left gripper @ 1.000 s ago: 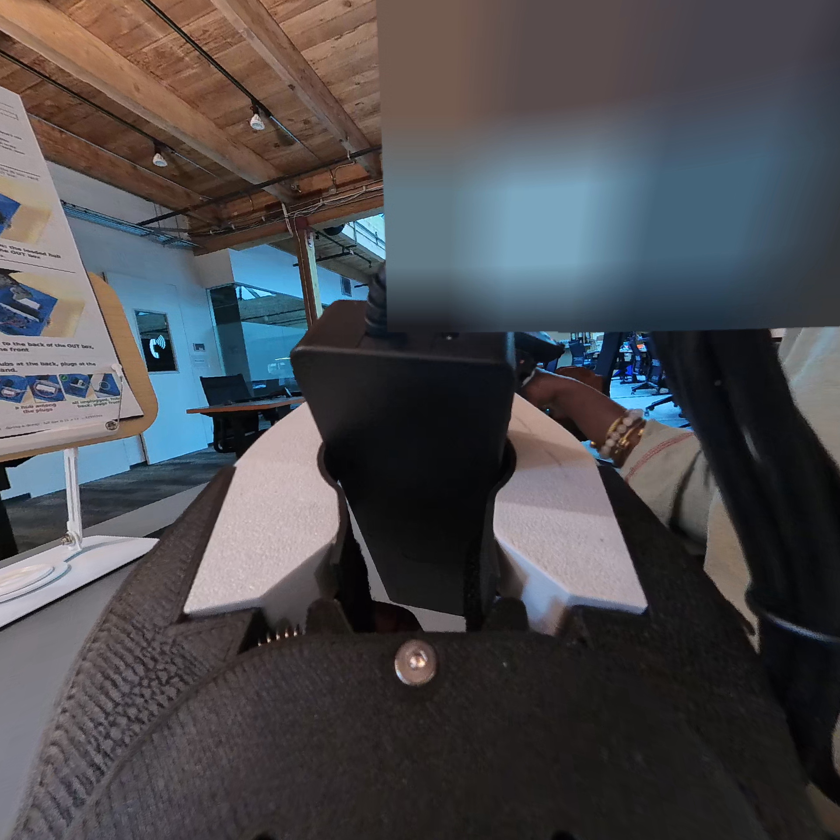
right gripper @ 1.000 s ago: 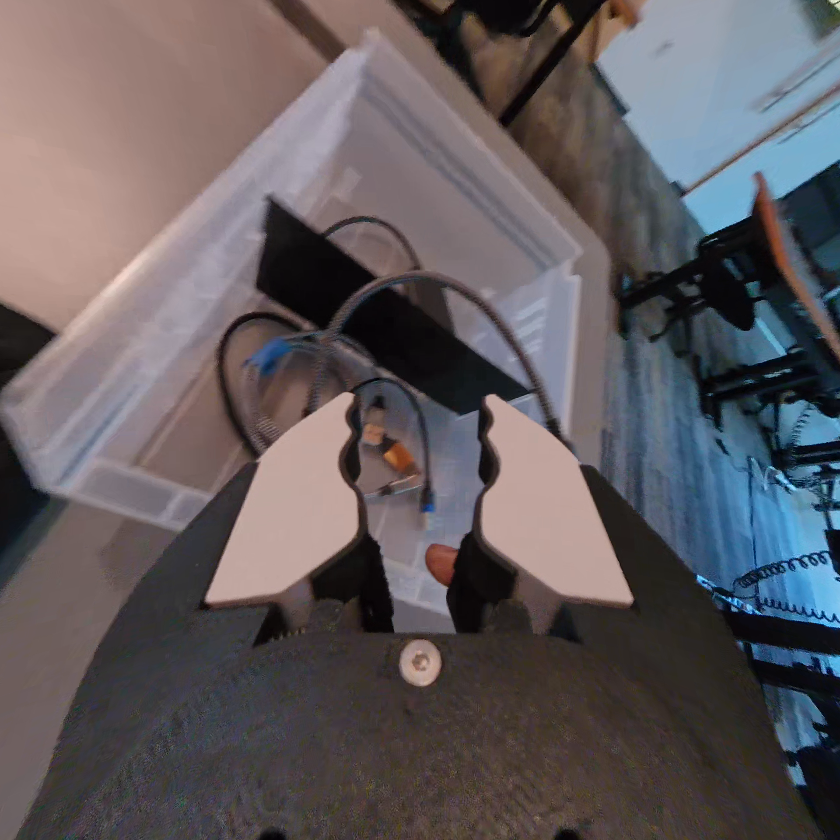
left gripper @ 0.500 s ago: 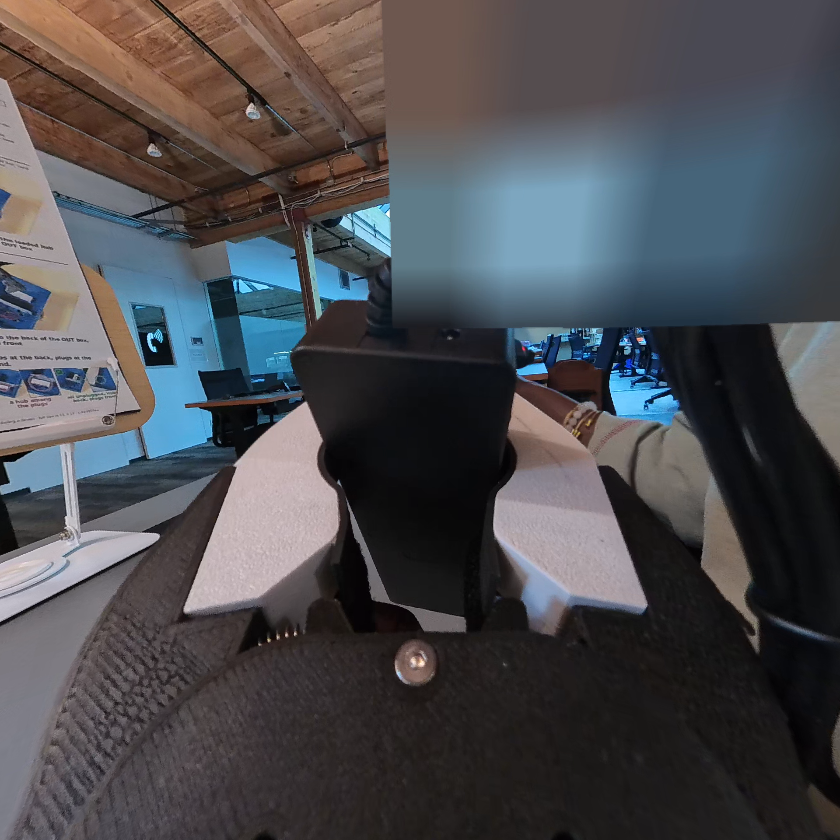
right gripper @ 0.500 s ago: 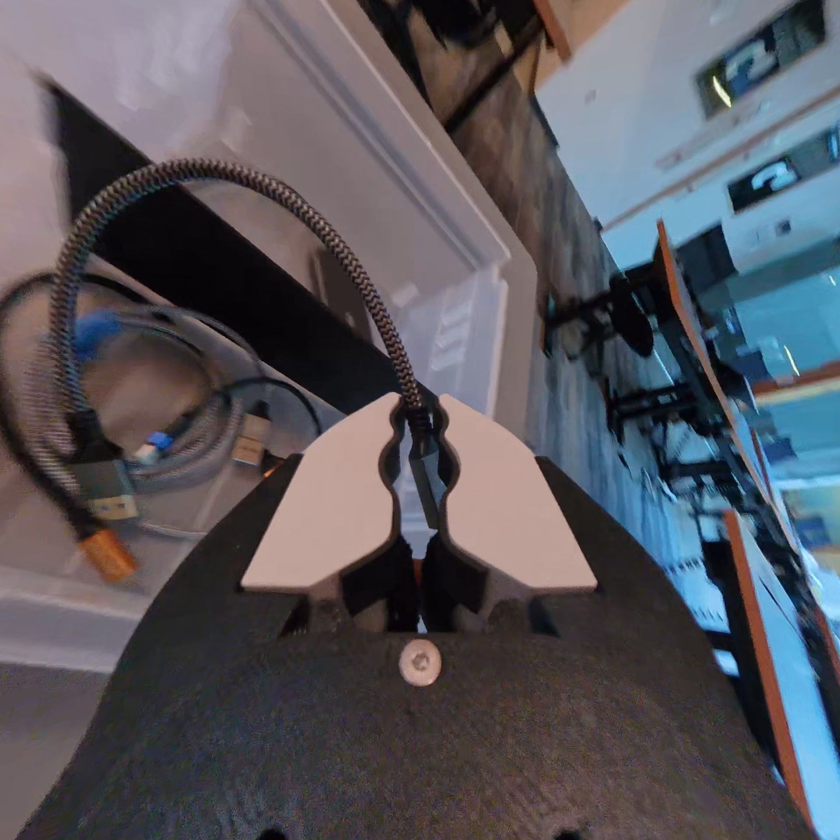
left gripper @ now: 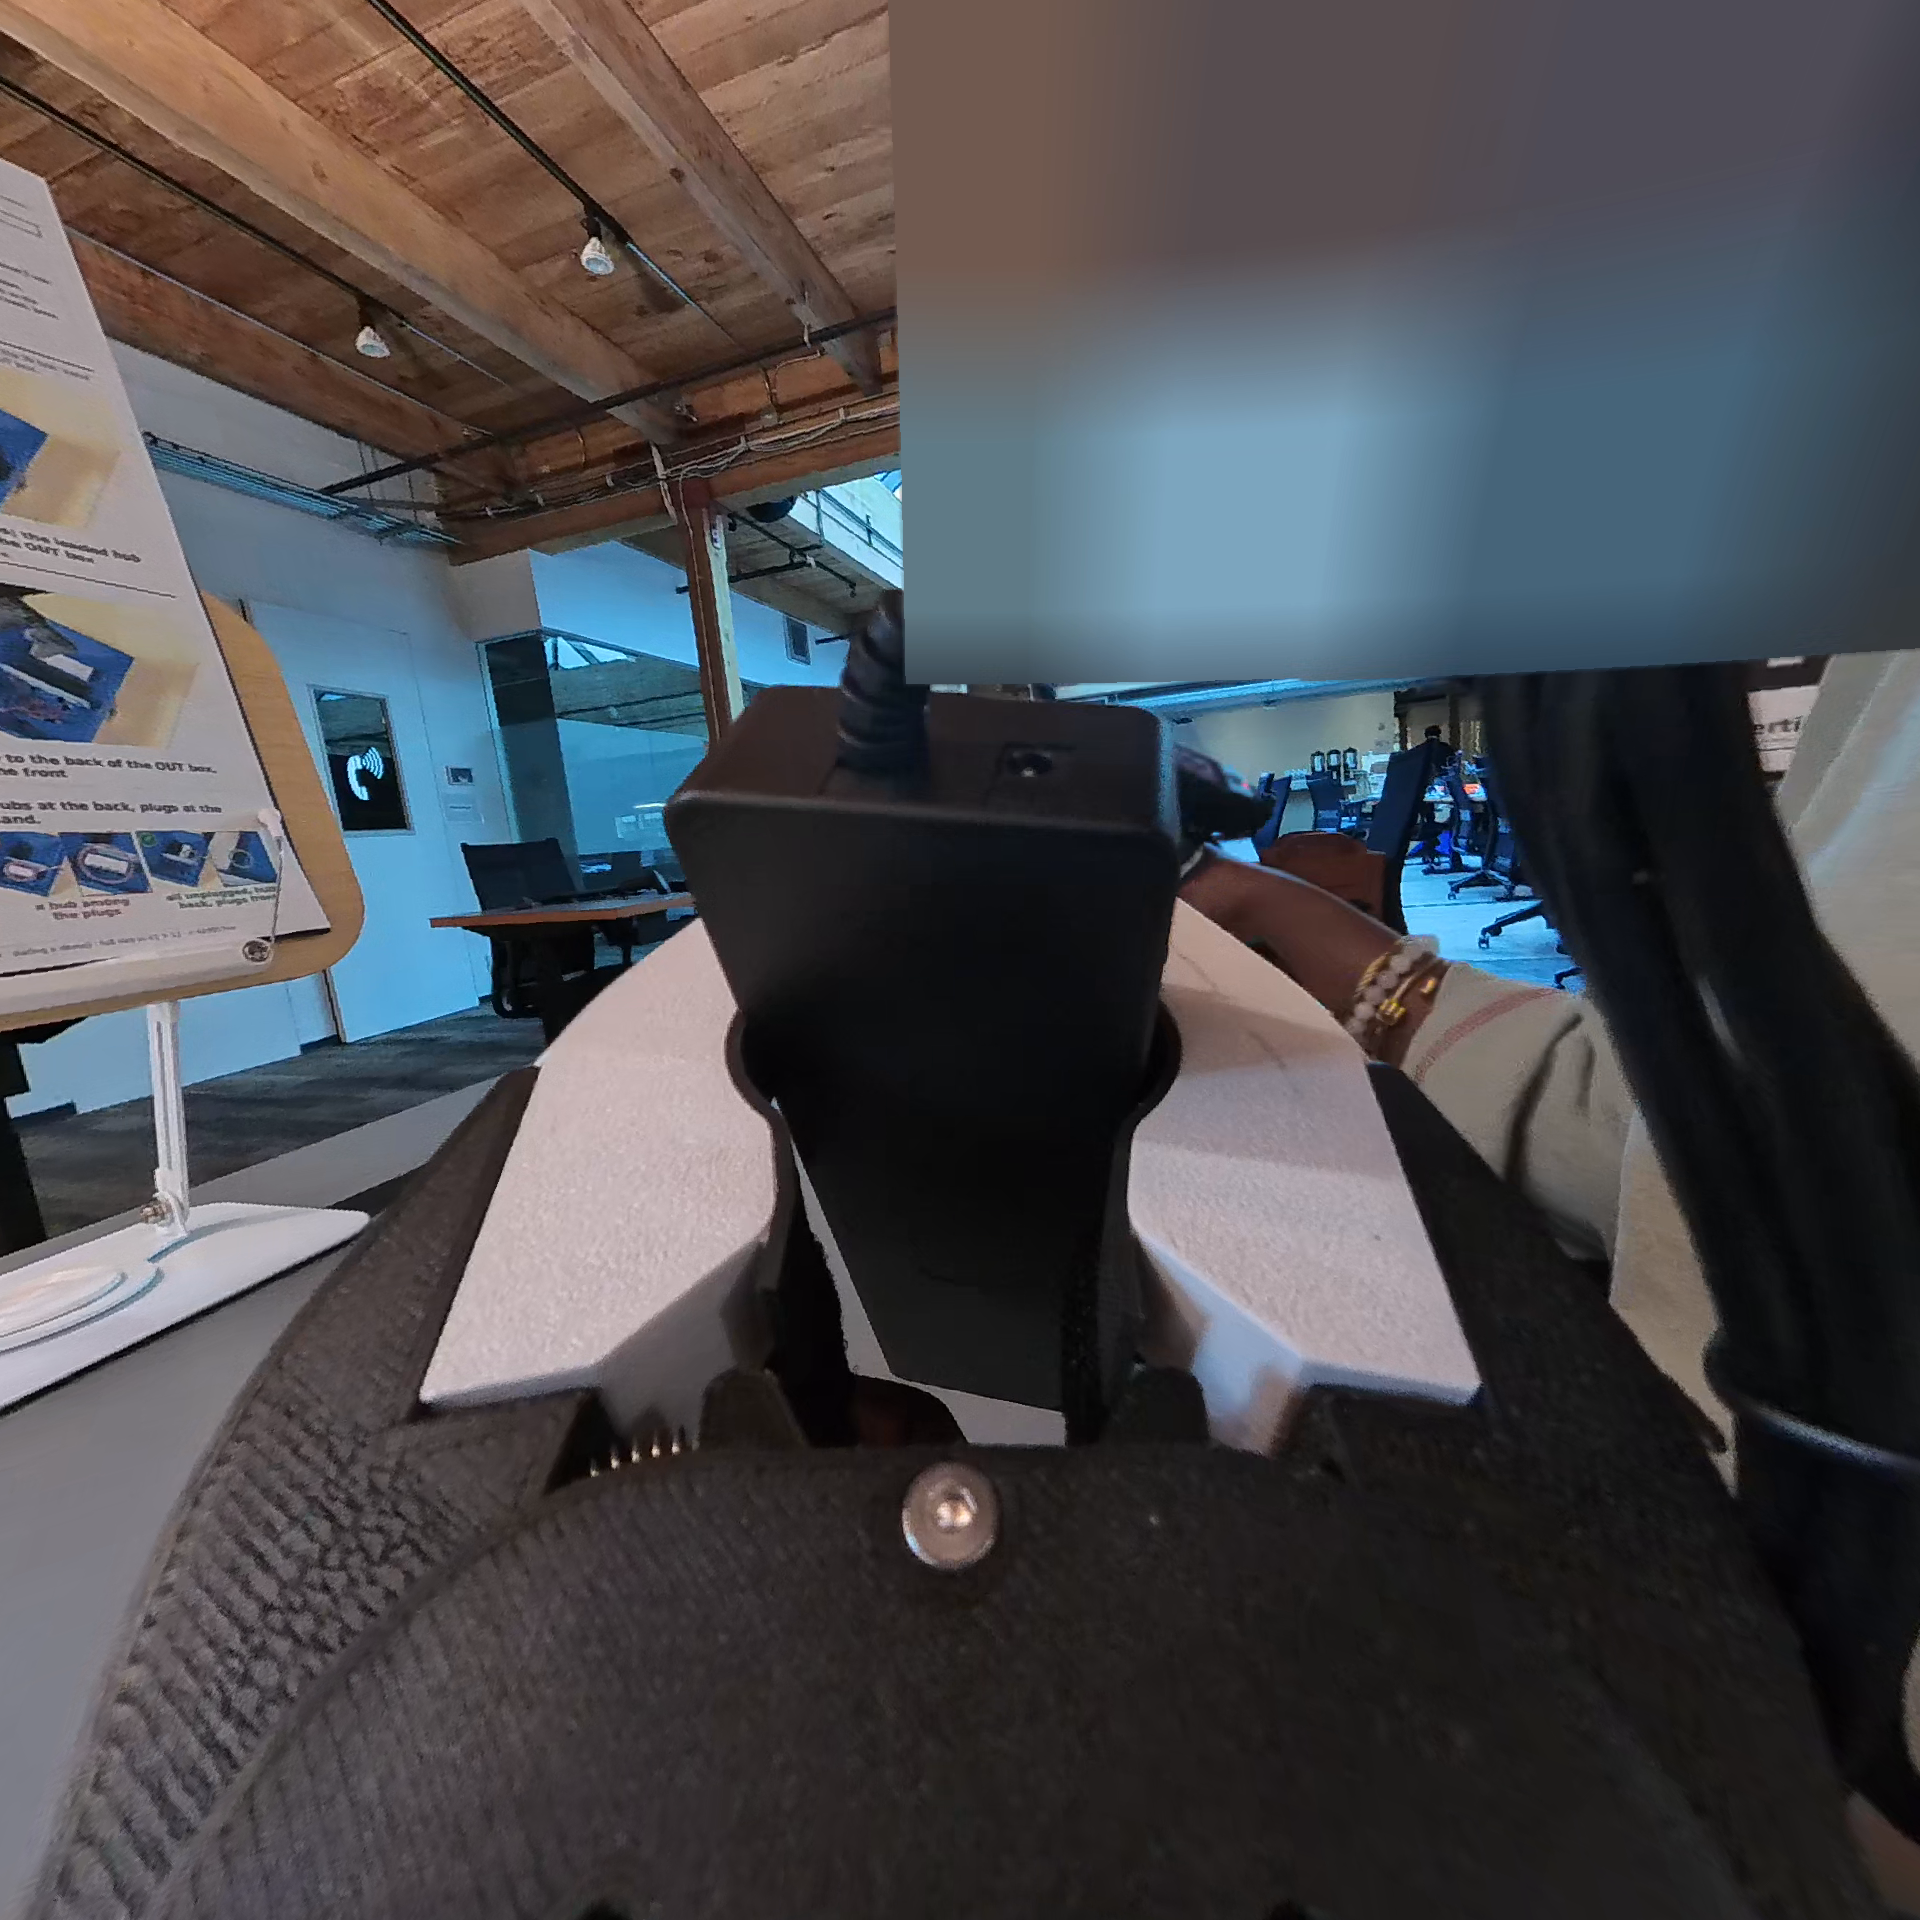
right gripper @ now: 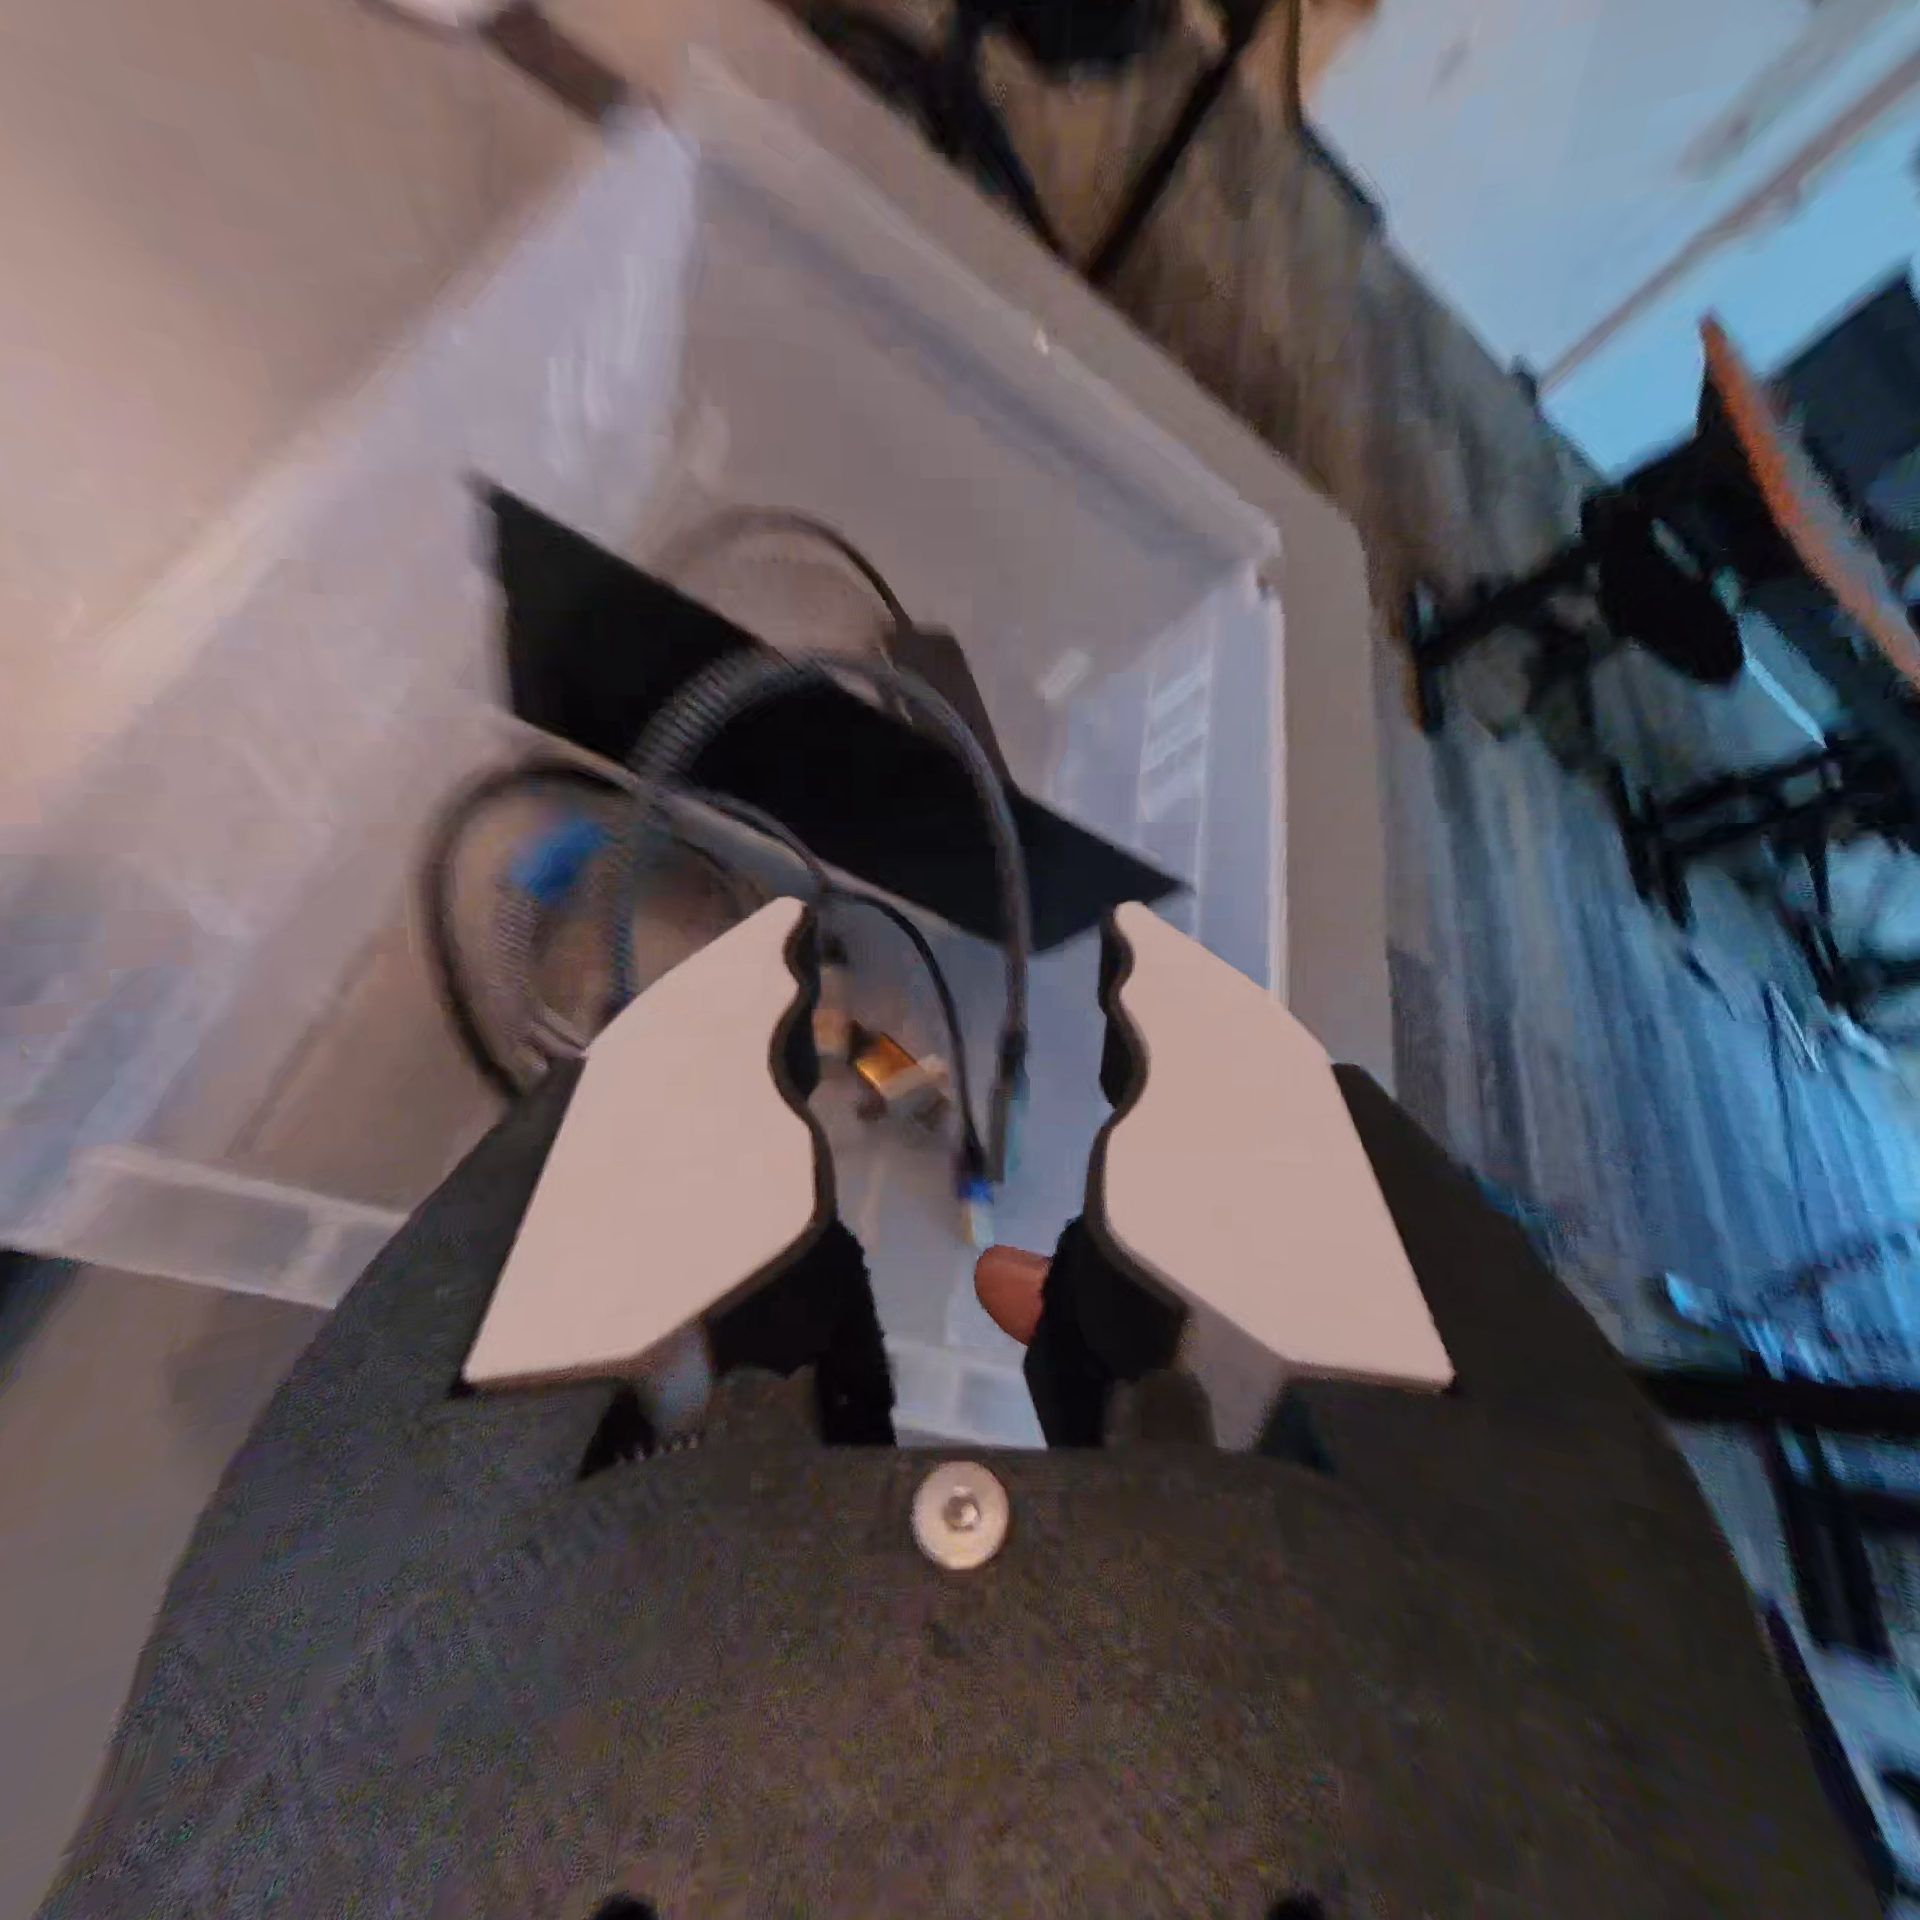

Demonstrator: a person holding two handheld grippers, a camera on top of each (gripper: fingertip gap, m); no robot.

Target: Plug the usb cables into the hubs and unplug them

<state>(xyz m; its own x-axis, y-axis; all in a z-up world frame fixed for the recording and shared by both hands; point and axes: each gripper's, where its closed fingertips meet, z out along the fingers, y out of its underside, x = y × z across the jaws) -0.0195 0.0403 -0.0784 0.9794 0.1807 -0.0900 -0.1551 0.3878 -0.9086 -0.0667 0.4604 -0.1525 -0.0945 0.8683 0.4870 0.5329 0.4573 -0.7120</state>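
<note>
Black hub (left gripper: 951,1049) upright, cable end up, pinched in left gripper (left gripper: 951,997) (right gripper (right gripper: 954,1023) spread above cable bin (right gripper: 1039,436)), grey table (left gripper: 94,1475), wood-ceilinged office.

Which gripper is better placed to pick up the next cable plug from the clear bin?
The right gripper: its jaws are open above the loose cables in the clear bin. The left gripper already clamps the black hub.

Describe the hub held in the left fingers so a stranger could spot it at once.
Start at the left gripper, whose white fingers fill the lower middle of the left wrist view. The hub is the black box clamped upright between them. Unlike everything nearby, it has a black cable leaving its top.
</note>
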